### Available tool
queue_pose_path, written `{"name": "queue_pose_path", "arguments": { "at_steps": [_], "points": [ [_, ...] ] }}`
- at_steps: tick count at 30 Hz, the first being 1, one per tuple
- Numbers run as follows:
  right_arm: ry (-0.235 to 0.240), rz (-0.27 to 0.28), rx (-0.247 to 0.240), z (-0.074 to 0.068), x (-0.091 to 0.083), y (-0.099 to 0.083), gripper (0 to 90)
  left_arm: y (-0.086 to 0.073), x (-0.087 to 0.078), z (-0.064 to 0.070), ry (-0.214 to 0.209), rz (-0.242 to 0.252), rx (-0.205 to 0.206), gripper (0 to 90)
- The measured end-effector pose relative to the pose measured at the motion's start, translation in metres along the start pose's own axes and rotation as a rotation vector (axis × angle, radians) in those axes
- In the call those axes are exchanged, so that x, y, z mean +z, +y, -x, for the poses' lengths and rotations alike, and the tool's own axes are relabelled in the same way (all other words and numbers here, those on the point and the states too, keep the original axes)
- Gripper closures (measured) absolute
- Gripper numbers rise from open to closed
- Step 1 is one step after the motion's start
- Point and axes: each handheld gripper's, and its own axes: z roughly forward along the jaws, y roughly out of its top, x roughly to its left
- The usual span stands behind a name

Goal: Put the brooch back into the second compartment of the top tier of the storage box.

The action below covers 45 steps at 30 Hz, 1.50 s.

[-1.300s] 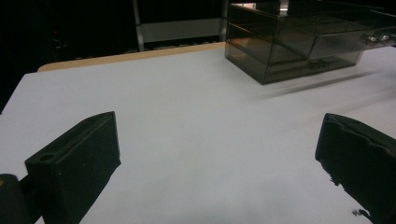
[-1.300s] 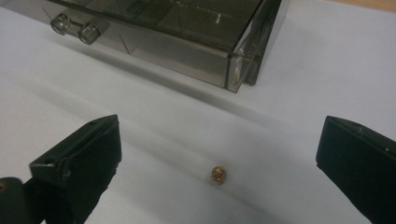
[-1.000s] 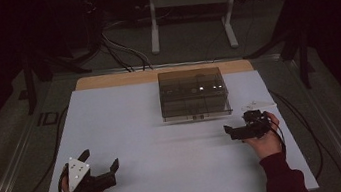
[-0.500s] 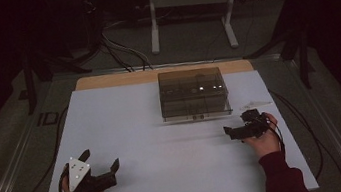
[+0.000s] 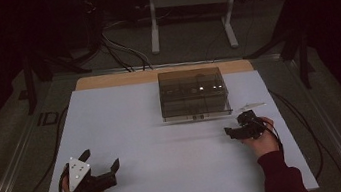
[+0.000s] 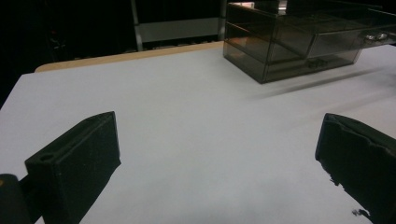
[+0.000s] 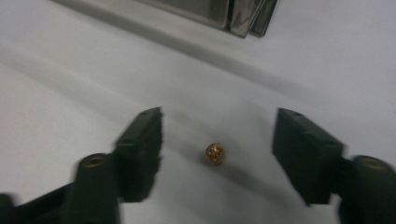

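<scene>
Right tongs [image 5: 233, 132] had crept slightly toward 6 o'clock; left tongs [image 5: 101, 162] had stayed put, both open.
Small round gold bead [image 7: 214, 153] lay on the white table [image 5: 170, 177] between the right jaws, untouched, smoky clear plastic drawer box [image 5: 192, 93] at 12 o'clock, dark room.

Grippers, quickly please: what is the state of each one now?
Left gripper: open, holding nothing, above the bare table.
Right gripper: open, holding nothing; a small gold bead lies between its jaws.
</scene>
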Motion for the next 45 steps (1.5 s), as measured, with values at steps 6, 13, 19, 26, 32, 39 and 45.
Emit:
{"name": "queue_pose_path", "arguments": {
  "at_steps": [6, 13, 19, 26, 32, 39, 45],
  "points": [
    [0.012, -0.051, -0.001, 0.0, 0.007, -0.002, 51.5, 0.0, 0.0, 0.0, 0.0, 0.0, 0.0, 0.8],
    [0.017, -0.081, -0.003, 0.0, 0.012, -0.003, 64.3, 0.0, 0.0, 0.0, -0.001, 0.0, 0.0, 0.8],
    [-0.009, -0.088, -0.018, -0.002, 0.011, -0.004, 74.1, 0.0, 0.001, 0.0, -0.002, 0.0, 0.0, 0.8],
    [-0.01, -0.089, -0.034, -0.003, 0.01, -0.004, 78.5, 0.0, 0.001, 0.001, -0.004, -0.004, 0.003, 0.8],
    [-0.003, -0.09, -0.026, -0.003, 0.009, -0.004, 79.3, 0.0, 0.001, 0.0, -0.001, -0.001, 0.0, 0.8],
    [0.004, -0.089, -0.023, -0.003, 0.008, -0.004, 80.5, 0.0, 0.0, 0.0, -0.001, 0.0, 0.0, 0.8],
    [0.003, -0.086, -0.018, -0.004, 0.006, -0.004, 81.0, 0.0, 0.0, 0.0, -0.002, 0.0, 0.0, 0.8]
  ]
}}
